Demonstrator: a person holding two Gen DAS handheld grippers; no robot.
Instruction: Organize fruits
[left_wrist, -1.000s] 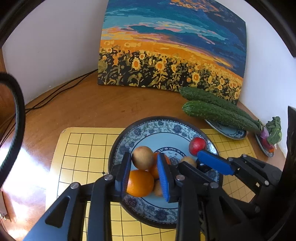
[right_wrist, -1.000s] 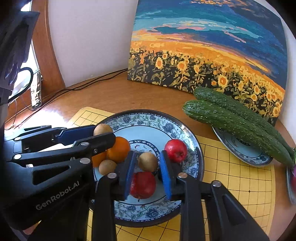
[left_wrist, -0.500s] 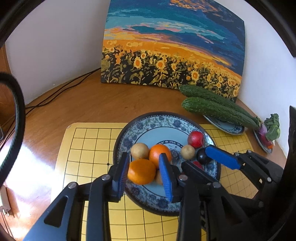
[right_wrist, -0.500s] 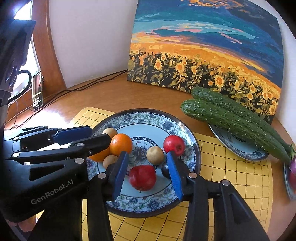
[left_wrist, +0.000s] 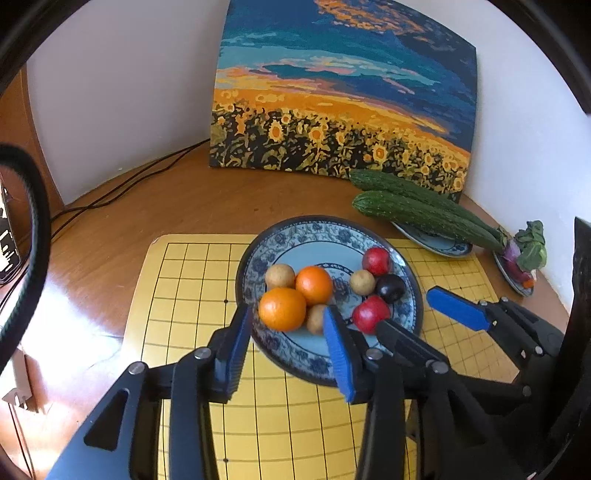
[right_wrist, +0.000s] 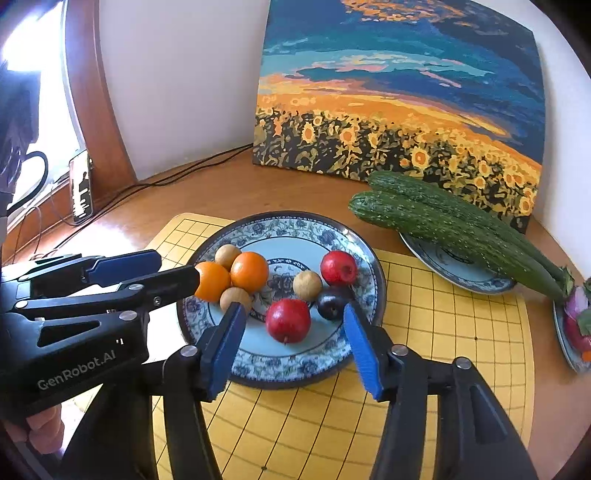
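A: How is the left claw (left_wrist: 288, 325) set?

B: Its blue pads are held wide apart, and nothing is gripped between them. They are poised at the near rim of the blue patterned plate (left_wrist: 373, 227), with the near orange (left_wrist: 282, 308) seen in the gap; whether a pad touches it cannot be told.

A: And the right claw (right_wrist: 295, 332)?

B: It is likewise spread wide, and nothing is clamped. The near red apple (right_wrist: 288, 320) is framed between its fingers but is not touched by either one.

A: Where is the fruit found?

B: All of it is gathered on the plate. A second orange (left_wrist: 314, 285) is pressed against the first, with a tan round fruit (left_wrist: 280, 276) just behind and another (left_wrist: 316, 318) tucked beside the left claw's right pad. Across the plate, a far red apple (right_wrist: 338, 268), a dark plum (right_wrist: 330, 305) and a third tan fruit (right_wrist: 307, 285) are clustered together.

A: What is the plate set on?

B: A yellow grid mat (left_wrist: 192, 280) is laid under it, on the wooden bench (left_wrist: 207, 199). Two cucumbers (right_wrist: 443, 221) are rested on a smaller dish (right_wrist: 461, 273) to the right, and a sunflower painting (left_wrist: 343, 92) is leaned against the wall.
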